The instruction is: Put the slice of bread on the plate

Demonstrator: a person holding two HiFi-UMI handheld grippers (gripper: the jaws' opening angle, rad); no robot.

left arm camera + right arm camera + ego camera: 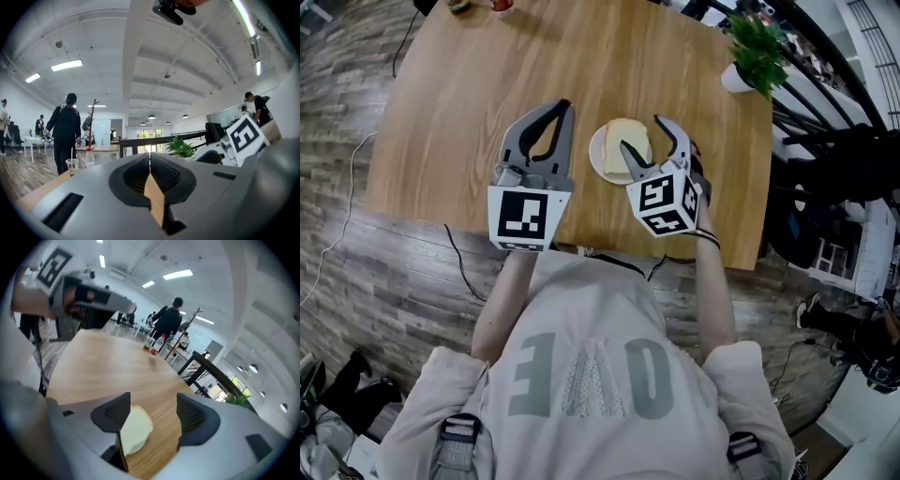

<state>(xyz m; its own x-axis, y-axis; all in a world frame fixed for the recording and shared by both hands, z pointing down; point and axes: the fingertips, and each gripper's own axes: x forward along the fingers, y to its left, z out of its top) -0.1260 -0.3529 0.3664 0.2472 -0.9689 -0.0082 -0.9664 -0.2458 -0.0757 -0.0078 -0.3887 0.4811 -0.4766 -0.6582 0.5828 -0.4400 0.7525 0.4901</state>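
A pale slice of bread (627, 142) lies on a small white plate (598, 159) near the front middle of the wooden table (469, 112). My right gripper (643, 133) hovers just above the plate, tilted downward and open, its pads clear of the bread. In the right gripper view the bread (136, 430) shows below and between the parted jaws of the right gripper (153, 401), nearer the left one. My left gripper (562, 108) is held level to the left of the plate. It is shut with nothing in it, and the left gripper view shows the left gripper (150, 159) with its jaws pressed together.
A potted plant (757, 52) stands at the table's far right corner. A plastic cup (71, 165) and a bottle (161, 344) sit at the far edge. A person (65, 131) stands beyond the table. Cables (459, 258) trail on the floor by the near edge.
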